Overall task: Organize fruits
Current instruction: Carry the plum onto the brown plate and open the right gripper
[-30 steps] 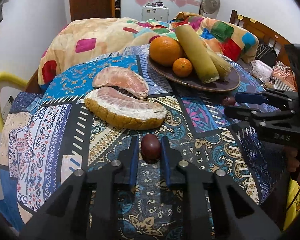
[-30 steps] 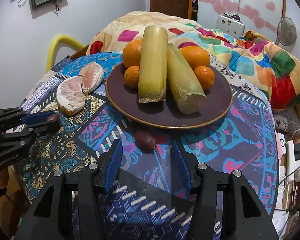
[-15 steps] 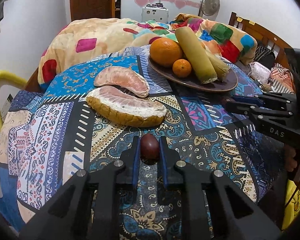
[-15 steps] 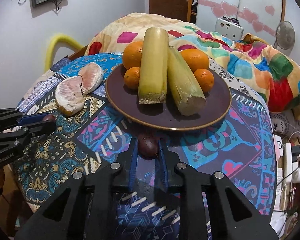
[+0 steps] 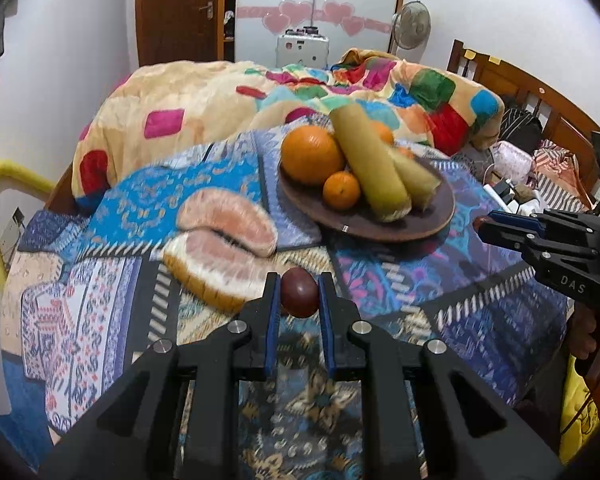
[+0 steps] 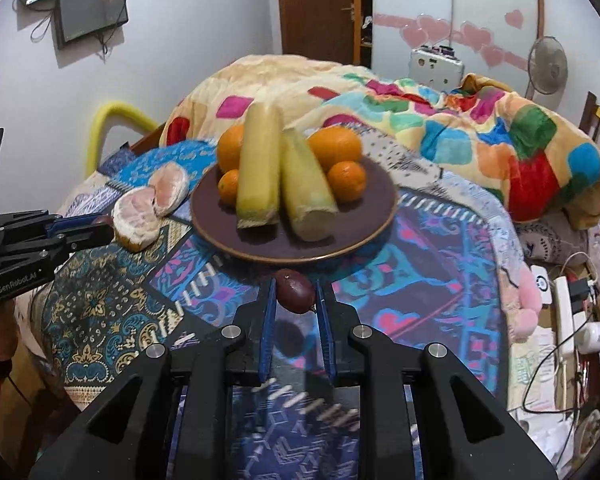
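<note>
Left hand-held gripper (image 5: 299,295): blue pads closed on a dark red-brown fruit (image 5: 299,292), which is held clear of the patterned cloth (image 5: 112,292) covering the worktop, just in front of two peeled pomelo segments (image 5: 220,248). Right hand-held gripper (image 6: 295,295): pads closed on a second dark purplish fruit (image 6: 294,291), which is held just before the near rim of the brown plate (image 6: 364,236). The plate carries two sugarcane pieces (image 6: 284,176) side by side, with four oranges (image 6: 335,147) around them. In the left wrist view, the right hand-held gripper appears at the right edge, beside the plate. A multicoloured blanket (image 6: 480,136) lies behind.
</note>
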Demonstrator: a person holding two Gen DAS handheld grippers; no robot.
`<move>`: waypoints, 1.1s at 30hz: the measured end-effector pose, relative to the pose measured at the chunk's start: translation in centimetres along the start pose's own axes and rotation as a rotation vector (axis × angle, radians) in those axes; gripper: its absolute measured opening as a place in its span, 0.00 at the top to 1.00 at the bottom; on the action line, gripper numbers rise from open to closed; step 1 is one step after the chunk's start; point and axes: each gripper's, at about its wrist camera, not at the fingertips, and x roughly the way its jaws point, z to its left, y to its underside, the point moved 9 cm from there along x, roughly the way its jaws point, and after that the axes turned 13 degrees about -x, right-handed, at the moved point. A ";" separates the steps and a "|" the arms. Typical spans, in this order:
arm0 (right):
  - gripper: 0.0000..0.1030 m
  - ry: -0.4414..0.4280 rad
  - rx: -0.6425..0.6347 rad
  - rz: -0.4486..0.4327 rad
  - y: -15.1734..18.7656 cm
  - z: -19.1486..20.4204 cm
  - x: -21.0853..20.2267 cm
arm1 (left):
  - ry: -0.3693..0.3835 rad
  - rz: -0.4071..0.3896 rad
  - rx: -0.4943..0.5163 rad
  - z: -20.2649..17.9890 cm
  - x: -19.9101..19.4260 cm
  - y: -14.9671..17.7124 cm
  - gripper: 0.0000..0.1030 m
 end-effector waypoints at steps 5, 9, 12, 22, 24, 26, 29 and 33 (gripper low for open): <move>0.82 0.034 0.004 -0.020 -0.6 -1.5 -0.5 | 0.013 -0.024 0.010 -1.1 0.3 -1.6 0.83; 0.82 0.059 0.002 -0.020 -0.9 -3.1 -0.2 | 0.011 -0.034 0.022 -1.5 0.8 -2.8 0.83; 0.82 0.069 0.013 -0.025 -1.2 -4.3 0.1 | 0.007 -0.041 0.032 -1.8 1.4 -3.7 0.83; 0.82 0.072 0.031 -0.034 -2.8 -6.6 2.0 | 0.002 -0.008 0.037 -2.2 5.0 -5.3 0.83; 0.82 0.062 0.031 -0.030 -3.1 -6.8 2.6 | 0.010 0.019 0.028 -2.3 5.9 -5.2 0.83; 0.82 0.064 0.021 -0.021 -3.3 -6.8 3.3 | 0.008 0.037 0.029 -2.5 6.7 -5.1 0.83; 0.82 0.053 0.010 -0.001 -3.3 -6.6 4.2 | 0.002 0.049 0.044 -2.8 7.3 -4.9 0.83; 0.82 0.043 -0.007 0.016 -3.2 -6.3 4.8 | 0.002 0.052 0.056 -3.2 7.6 -4.8 0.83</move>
